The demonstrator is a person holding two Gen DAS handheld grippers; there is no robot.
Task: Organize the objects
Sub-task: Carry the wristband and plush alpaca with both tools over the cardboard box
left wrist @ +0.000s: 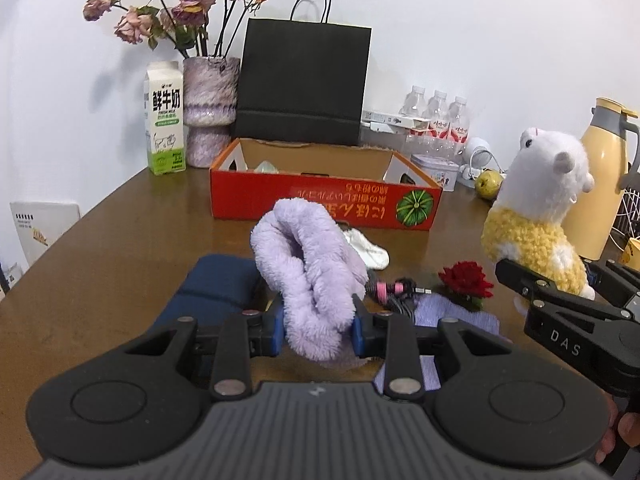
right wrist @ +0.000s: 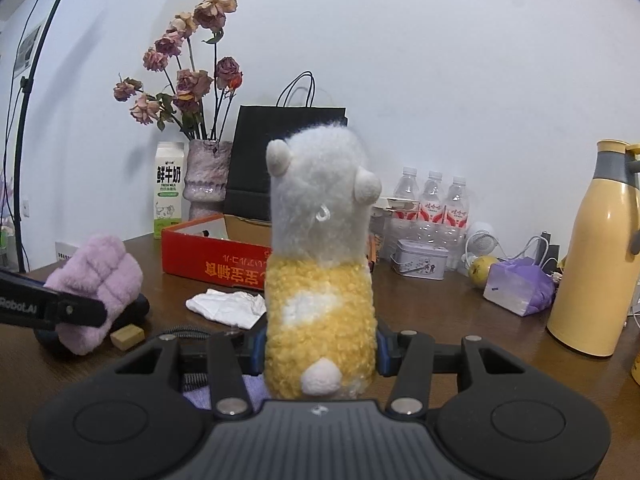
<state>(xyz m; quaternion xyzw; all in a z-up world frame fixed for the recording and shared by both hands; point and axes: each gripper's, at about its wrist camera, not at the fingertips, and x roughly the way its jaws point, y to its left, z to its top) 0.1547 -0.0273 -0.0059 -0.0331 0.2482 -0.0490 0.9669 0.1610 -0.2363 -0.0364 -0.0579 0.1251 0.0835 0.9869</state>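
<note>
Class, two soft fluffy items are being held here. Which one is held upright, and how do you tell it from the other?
The white-and-yellow plush animal, shut in the right gripper, stands upright with ears on top. The lilac fluffy bundle in the left gripper is folded over, one colour, with no face.

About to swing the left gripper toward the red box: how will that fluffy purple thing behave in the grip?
The fluffy purple item is folded and droops around the left gripper, so it is probably floppy and will sag. Its plush pile suggests light and compressible, so it should hold unless the jaws loosen. It is unlikely to be fragile.
</note>
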